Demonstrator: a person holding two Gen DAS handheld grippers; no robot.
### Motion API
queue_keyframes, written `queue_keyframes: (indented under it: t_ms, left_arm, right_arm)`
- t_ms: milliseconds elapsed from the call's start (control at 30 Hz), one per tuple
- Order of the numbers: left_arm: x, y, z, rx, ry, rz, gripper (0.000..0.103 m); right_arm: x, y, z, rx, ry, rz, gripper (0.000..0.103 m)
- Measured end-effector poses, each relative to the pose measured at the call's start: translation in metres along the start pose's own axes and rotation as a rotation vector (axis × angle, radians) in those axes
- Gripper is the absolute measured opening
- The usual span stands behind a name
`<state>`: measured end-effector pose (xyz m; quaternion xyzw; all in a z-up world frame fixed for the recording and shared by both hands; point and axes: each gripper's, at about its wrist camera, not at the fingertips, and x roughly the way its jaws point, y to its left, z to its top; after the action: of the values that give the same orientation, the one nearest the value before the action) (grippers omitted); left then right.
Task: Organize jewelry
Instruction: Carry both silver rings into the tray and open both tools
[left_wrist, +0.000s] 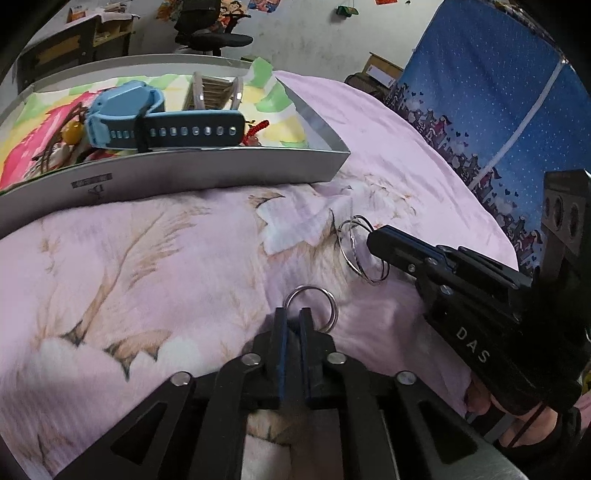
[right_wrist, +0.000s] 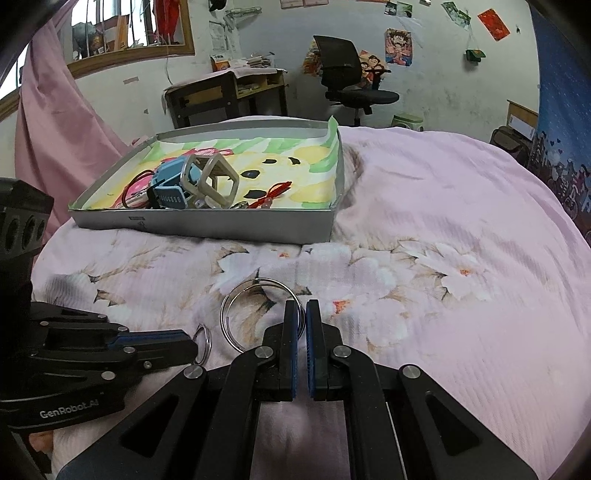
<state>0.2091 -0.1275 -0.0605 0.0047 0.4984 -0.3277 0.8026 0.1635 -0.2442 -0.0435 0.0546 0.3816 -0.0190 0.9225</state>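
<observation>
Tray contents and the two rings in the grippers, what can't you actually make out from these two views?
- Tray: in the right wrist view, the beige frame covers most of the blue watch.
- Left wrist view: the tray's near wall hides its floor; the left edge cuts it off.
- Small ring: its lower arc sits behind the left gripper.
- Thin bangles: how many loops the right gripper clamps is too fine.

Right gripper pinches thin silver bangles over pink floral bedspread. Left gripper grips small ring. Tray beyond holds blue watch.
</observation>
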Motion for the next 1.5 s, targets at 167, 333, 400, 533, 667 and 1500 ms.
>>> queue_keyframes:
  t_ms: [167,333,400,533,667,1500]
  left_arm:
    - [0.009,-0.003,0.005,0.03,0.018,0.007,0.016]
    - [0.012,-0.006,0.004,0.04,0.017,0.015,0.014]
    - [0.012,-0.005,0.004,0.034,0.017,0.021,0.008]
    - [0.008,-0.003,0.003,0.016,-0.004,0.016,0.005]
    - [-0.003,-0.005,0.001,0.015,-0.044,0.012,0.005]
    - [-0.091,0.039,0.029,-0.108,-0.368,0.216,0.005]
  right_arm:
    - [0.001,-0.001,0.0,0.004,0.001,-0.001,0.004]
    - [0.003,-0.003,0.0,0.015,0.007,-0.003,0.004]
    - [0.005,-0.002,0.0,0.014,0.01,-0.005,0.004]
    - [0.006,0.001,0.0,0.001,0.011,-0.001,0.004]
    - [0.003,0.002,0.0,-0.003,-0.001,0.005,0.004]
    - [-0.01,0.035,0.056,-0.05,-0.218,0.05,0.004]
